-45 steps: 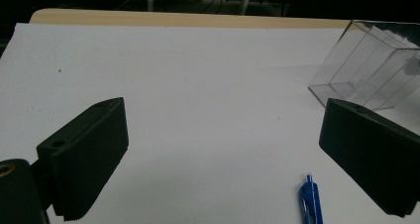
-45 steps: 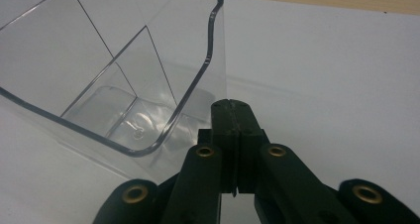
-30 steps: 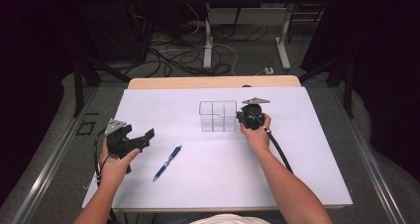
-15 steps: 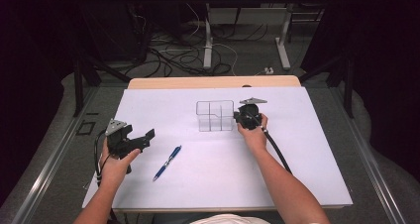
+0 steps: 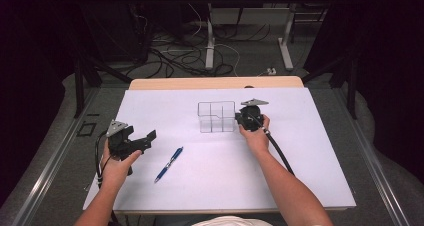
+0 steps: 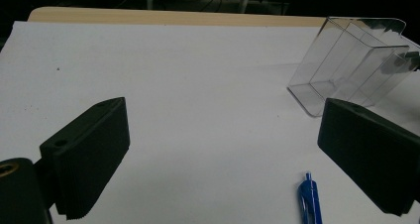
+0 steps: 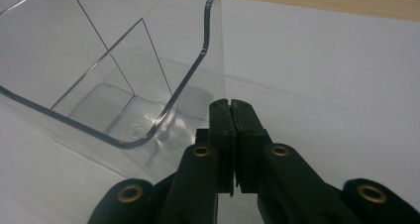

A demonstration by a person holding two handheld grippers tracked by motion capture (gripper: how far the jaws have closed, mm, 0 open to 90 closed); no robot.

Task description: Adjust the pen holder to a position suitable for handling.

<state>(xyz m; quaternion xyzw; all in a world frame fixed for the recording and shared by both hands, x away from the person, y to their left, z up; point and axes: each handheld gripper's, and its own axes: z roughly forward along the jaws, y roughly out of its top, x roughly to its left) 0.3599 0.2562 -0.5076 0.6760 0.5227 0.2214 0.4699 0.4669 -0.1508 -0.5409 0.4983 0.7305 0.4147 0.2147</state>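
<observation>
Right claw: we see our right claw [image 5: 241,117] at the middle of the frame in the high view, jaws together on the right-hand wall of the clear box [image 5: 216,117]; in the right gripper view the thin wall runs down between the two closed jaws.
Clear box: it stands upright on the white table [image 5: 300,176], just above frame centre, divided into compartments.
Left claw: our left claw [image 5: 148,137], at the left of the frame, has its jaws wide apart with nothing between them.
Pen: the blue pen [image 5: 169,163] lies flat at lower left of centre, just right of the left claw, long axis running from lower left to upper right.
Nearer hand: we judge the left hand is far nearer the pen, with the box well apart from it.
Change: against the earlier frames, the box and right claw sit slightly further left; the pen and left claw are unmoved.
</observation>
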